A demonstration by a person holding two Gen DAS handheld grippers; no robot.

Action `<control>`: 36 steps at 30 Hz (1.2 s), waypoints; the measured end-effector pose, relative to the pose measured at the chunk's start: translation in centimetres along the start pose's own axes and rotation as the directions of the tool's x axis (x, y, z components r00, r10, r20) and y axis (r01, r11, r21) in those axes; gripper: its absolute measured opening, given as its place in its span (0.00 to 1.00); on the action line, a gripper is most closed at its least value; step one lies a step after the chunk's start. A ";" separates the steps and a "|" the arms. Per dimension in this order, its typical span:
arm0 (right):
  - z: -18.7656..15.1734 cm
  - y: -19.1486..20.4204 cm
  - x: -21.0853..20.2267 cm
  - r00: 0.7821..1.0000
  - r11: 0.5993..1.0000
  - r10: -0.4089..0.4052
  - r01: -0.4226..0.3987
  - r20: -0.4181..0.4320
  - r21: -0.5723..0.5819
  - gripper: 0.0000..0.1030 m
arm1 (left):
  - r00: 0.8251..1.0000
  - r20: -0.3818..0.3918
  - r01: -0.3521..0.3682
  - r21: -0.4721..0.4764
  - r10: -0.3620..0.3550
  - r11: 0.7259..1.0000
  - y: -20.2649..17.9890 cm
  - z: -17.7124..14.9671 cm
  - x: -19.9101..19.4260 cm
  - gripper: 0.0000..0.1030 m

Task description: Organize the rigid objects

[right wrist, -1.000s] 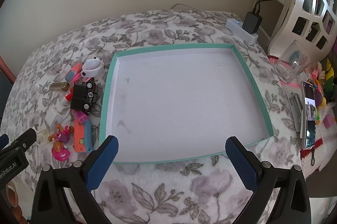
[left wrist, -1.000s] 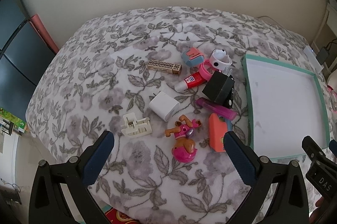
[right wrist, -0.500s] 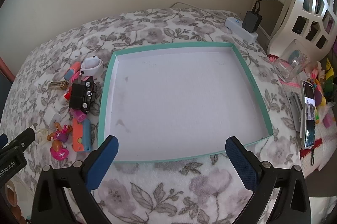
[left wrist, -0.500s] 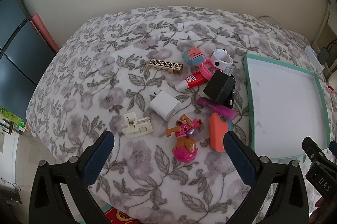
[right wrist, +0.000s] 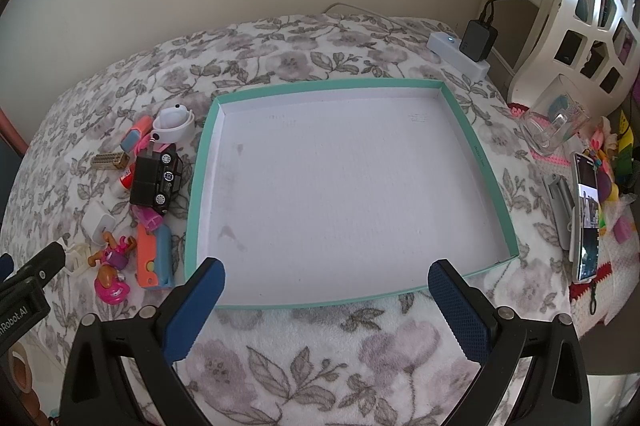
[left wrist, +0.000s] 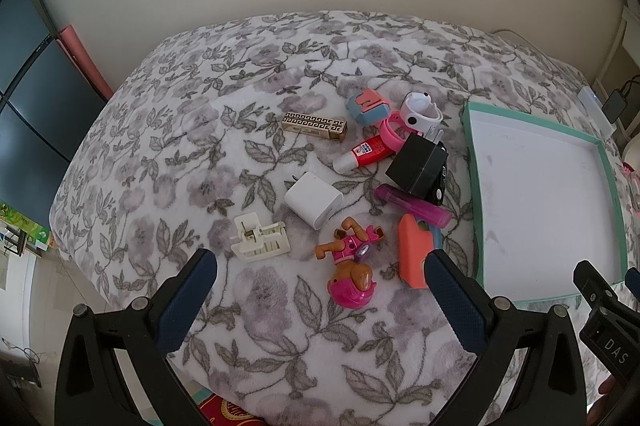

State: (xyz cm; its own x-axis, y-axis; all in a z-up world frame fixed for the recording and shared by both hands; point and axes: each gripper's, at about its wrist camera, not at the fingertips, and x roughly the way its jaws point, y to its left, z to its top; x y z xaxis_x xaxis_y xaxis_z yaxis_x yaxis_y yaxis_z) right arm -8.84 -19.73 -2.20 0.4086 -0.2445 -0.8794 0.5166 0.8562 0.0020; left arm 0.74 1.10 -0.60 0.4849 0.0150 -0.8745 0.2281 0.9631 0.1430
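- A bed covered by a floral blanket (left wrist: 168, 161) fills both views, with a plain cream wall behind it.
- The left gripper (left wrist: 320, 286) hangs above the blanket with its blue-padded fingers spread wide and nothing between them.
- Just ahead of it lie a pink toy figure (left wrist: 352, 274), a cream plastic clip (left wrist: 260, 238) and a white charger cube (left wrist: 314, 199).
- An orange-and-blue block (left wrist: 414, 250) lies beside its right finger, touching a purple tube (left wrist: 412, 205).
- Farther out, a black adapter (left wrist: 418, 165) leans on a black toy car (right wrist: 168, 177), with a red-and-white tube (left wrist: 364, 153), a gold patterned case (left wrist: 314, 125), a pink-and-blue box (left wrist: 368, 107) and a white watch-like band (left wrist: 420, 109) beyond.
- The right gripper (right wrist: 326, 290) is likewise spread wide and holds nothing, poised over the near rim of a teal-edged tray (right wrist: 472, 141), whose white floor is bare.
- The toys sit in a cluster just left of the tray.
- Past the tray's far corner, a white power strip (right wrist: 456, 55) carries a black plug (right wrist: 480, 39); a phone (right wrist: 586, 214) lies to the right.
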 end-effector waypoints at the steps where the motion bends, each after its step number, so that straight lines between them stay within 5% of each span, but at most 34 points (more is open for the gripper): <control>1: 0.0 0.0 0.0 1.000 1.000 0.000 0.000 0.000 0.000 1.00 | 1.000 0.000 0.000 0.000 0.000 1.000 0.0 0.0 0.0 1.00; 13: 0.0 0.2 0.2 1.000 1.000 -0.010 0.010 -0.016 -0.004 1.00 | 1.000 0.000 0.003 0.001 -0.003 1.000 0.0 -0.1 0.1 1.00; 20: 0.1 0.6 0.2 1.000 1.000 0.006 -0.006 -0.013 -0.010 1.00 | 0.996 -0.040 0.074 -0.068 -0.076 0.995 1.5 0.1 1.2 1.00; 36: 2.1 10.9 1.0 0.987 0.964 0.151 -0.160 -0.056 -0.212 0.98 | 0.999 -0.025 0.022 -0.251 -0.029 0.968 11.0 2.5 4.7 1.00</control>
State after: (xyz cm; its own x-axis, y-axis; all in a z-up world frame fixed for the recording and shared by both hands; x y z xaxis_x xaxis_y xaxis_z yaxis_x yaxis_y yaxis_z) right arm -1.27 -11.58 -2.04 0.4395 -0.0863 -0.8941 0.2734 0.9610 0.0417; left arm 7.59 11.11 -1.98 0.4569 -0.0065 -0.8895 0.0197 0.9998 0.0028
